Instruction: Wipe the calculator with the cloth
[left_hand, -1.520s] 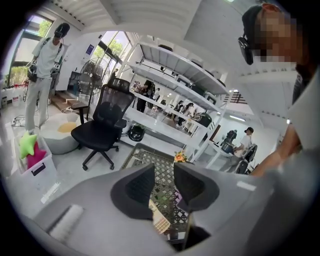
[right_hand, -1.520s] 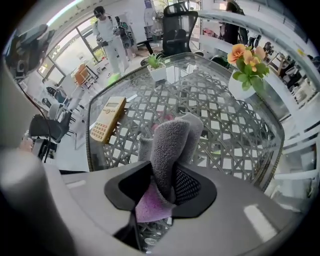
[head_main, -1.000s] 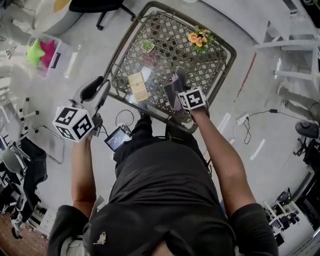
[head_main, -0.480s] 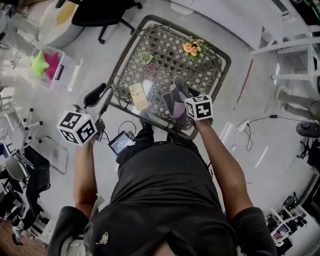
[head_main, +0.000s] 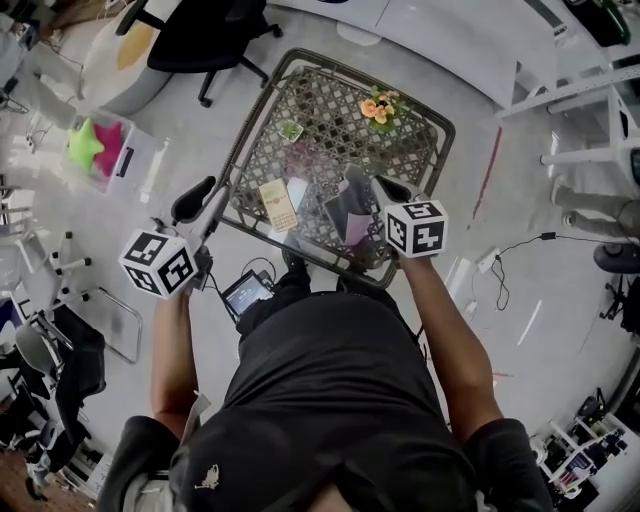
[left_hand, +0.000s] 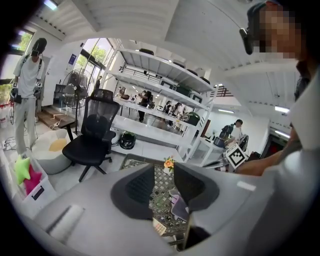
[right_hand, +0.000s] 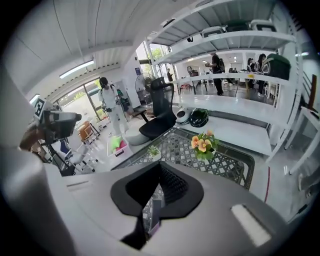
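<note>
Seemingly ready for wiping, the right hand-held gripper (head_main: 365, 186) had just closed its jaws on the cloth (head_main: 346, 215), with the calculator (head_main: 277, 205) on the desk (head_main: 405, 140) to its left, while the left hand-held gripper (head_main: 203, 192) hovered empty, jaws apart.

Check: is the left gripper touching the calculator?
Apart. The head view shows the left gripper out past the edge of the table, with a clear gap to the calculator lying on it.
</note>
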